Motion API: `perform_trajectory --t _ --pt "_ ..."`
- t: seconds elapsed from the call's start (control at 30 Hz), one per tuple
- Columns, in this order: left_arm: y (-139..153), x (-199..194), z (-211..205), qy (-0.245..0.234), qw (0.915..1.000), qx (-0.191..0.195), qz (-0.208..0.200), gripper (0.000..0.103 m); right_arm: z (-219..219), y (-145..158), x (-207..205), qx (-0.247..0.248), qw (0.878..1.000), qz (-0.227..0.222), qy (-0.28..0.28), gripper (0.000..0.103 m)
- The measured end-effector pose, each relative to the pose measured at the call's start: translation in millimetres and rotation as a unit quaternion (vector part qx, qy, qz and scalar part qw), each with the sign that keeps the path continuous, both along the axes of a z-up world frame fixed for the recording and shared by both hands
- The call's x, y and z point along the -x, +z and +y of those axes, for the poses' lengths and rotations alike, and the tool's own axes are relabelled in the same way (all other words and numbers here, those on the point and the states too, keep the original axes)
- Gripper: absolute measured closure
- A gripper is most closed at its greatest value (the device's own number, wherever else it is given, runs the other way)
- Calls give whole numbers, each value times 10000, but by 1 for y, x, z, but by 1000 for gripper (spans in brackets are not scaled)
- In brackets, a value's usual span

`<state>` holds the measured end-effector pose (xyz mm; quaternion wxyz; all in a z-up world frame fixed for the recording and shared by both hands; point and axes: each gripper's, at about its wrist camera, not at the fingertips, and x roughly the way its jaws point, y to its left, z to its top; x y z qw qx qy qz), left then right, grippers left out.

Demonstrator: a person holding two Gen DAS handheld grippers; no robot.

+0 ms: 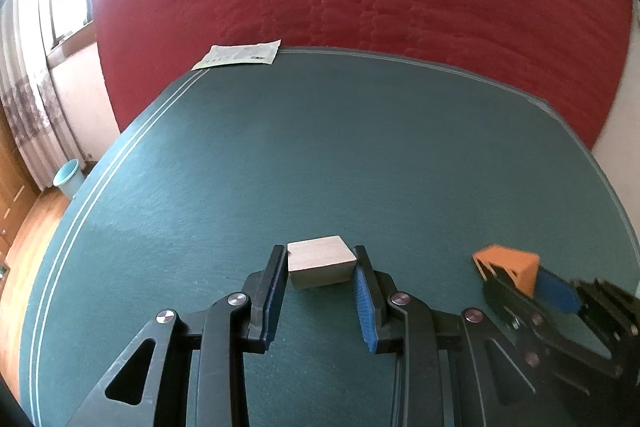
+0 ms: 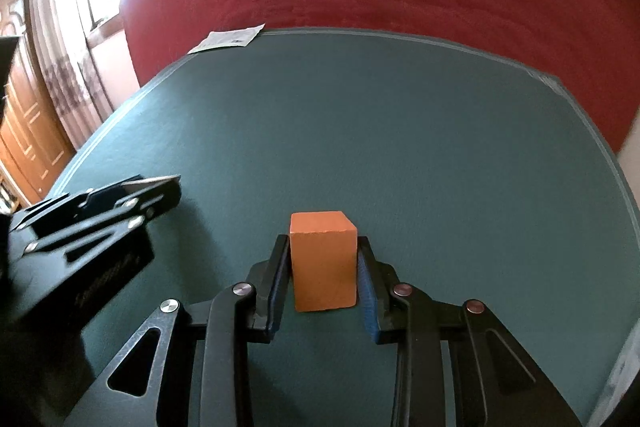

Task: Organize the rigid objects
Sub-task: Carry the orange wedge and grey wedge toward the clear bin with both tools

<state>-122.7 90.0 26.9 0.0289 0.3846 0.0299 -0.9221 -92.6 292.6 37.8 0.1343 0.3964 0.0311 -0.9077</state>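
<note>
Orange and matte, 1 block [image 2: 323, 261] is standing upright between the right gripper [image 2: 323, 247] fingers, its long axis vertical, both pads clamping its sides. Pale wood, 1 block [image 1: 321, 261] is lying flat on the green mat [image 1: 320, 155], long axis running across the left gripper [image 1: 321, 259], whose fingertips are pressing its ends.

No legible text anywhere. Paper sheet [image 1: 240, 54] at the far edge of the green mat [image 1: 360, 147] carries small dark print marks, too small and blurred to read; same in the right wrist view, paper [image 2: 230, 38] unreadable. Left gripper body [image 2: 108, 279] in the right wrist view has embossed lettering on its side, smeared by blur, can't make out characters.
</note>
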Motion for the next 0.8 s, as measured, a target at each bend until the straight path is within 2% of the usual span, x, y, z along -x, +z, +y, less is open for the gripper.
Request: perform_trajectory --t 0.2,0.57,0.8 --pt "4 -2 7 -164 9998 26 98 69 18 6 -29 314 9994 -9 -150 71" --pt "7 -8 27 -610 9978 98 232 69 44 23 -77 578 9975 190 -350 71" --pt "5 -11 36 -883 9959 -26 189 69 71 30 -99 650 9953 282 -657 71"
